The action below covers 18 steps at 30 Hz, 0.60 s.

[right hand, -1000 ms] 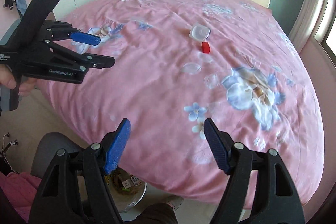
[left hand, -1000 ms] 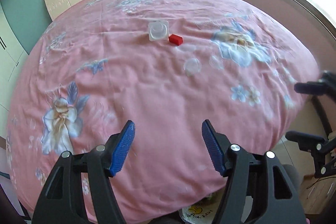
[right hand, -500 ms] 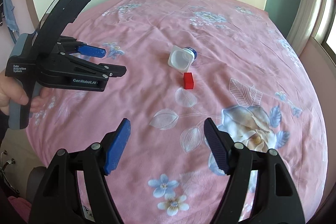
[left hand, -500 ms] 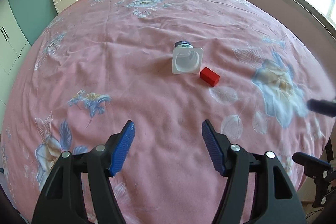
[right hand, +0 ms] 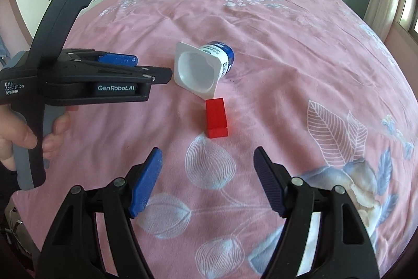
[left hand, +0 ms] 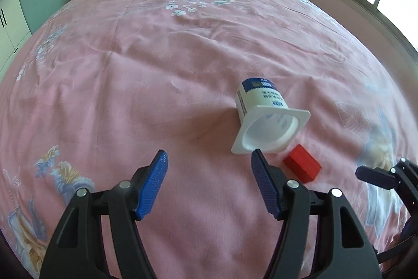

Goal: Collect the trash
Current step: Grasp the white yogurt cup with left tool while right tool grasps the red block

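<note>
Yogurt cup (left hand: 266,119) lies tipped on its side on the pink bed (left hand: 156,69), mouth toward the cameras, with a red block (left hand: 301,165) just beside its rim. Both grippers have swept in from the bed's edge: left gripper (left hand: 209,183) and right gripper (right hand: 206,182) are both spread wide, empty. Pickup looks imminent.

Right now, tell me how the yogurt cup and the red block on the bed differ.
The yogurt cup is white with a blue label, hollow and tipped on its side; the red block is plain red, solid and lying flat. The cup is larger. Both rest on the pink bedspread, close together, with neither gripped.
</note>
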Tool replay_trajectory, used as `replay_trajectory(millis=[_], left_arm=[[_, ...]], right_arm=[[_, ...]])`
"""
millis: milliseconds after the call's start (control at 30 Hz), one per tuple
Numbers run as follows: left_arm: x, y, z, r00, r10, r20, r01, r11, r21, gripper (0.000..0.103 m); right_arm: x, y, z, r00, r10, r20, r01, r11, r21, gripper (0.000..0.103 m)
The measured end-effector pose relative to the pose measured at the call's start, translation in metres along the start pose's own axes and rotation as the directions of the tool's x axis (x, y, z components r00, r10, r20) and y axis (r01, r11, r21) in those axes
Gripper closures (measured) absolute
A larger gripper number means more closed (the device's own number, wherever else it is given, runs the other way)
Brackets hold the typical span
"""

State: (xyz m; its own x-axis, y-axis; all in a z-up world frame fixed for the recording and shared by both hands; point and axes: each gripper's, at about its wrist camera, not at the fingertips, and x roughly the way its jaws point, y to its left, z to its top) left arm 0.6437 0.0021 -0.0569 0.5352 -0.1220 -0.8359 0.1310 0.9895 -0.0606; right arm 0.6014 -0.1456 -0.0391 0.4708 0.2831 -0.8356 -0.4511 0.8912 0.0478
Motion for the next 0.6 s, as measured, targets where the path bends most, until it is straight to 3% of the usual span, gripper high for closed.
replay_trajectory(millis=[167,267,300,333,433,467,500,600], left_arm=[[0.027,0.002,0.013,1.0,-0.021,0.02,0.021,1.0,-0.013,0.034],[0.037,-0.002,0.019,0.999,-0.034,0.037,0.034,0.999,-0.003,0.035],[0.04,-0.004,0.021,0.999,-0.03,0.037,0.03,1.0,0.0,0.04],[0.044,-0.006,0.022,0.999,-0.036,0.032,0.036,0.999,0.004,0.046],[0.051,-0.011,0.023,0.998,-0.056,0.025,0.055,0.998,0.009,0.075],[0.051,-0.013,0.023,0.997,-0.067,0.021,0.067,0.998,0.011,0.087],[0.05,-0.014,0.023,0.997,-0.078,0.021,0.078,0.997,0.011,0.091],[0.041,-0.018,0.021,0.997,-0.066,0.025,0.066,0.997,0.026,0.092]], right_arm=[[0.036,-0.006,0.018,1.0,-0.02,-0.018,0.02,1.0,-0.001,0.031],[0.052,-0.012,0.025,0.999,-0.022,-0.023,0.022,1.0,0.002,0.047],[0.056,-0.014,0.026,0.999,-0.011,-0.031,0.011,1.0,0.009,0.057],[0.06,-0.014,0.028,0.999,-0.009,-0.035,0.009,1.0,0.013,0.058],[0.065,-0.013,0.028,1.0,-0.005,-0.021,0.005,1.0,0.009,0.068],[0.065,-0.013,0.028,1.0,-0.001,-0.02,0.001,1.0,0.006,0.077],[0.064,-0.012,0.028,1.0,0.007,-0.022,-0.007,1.0,0.008,0.082],[0.057,-0.01,0.025,1.0,0.008,-0.027,-0.008,1.0,0.007,0.082]])
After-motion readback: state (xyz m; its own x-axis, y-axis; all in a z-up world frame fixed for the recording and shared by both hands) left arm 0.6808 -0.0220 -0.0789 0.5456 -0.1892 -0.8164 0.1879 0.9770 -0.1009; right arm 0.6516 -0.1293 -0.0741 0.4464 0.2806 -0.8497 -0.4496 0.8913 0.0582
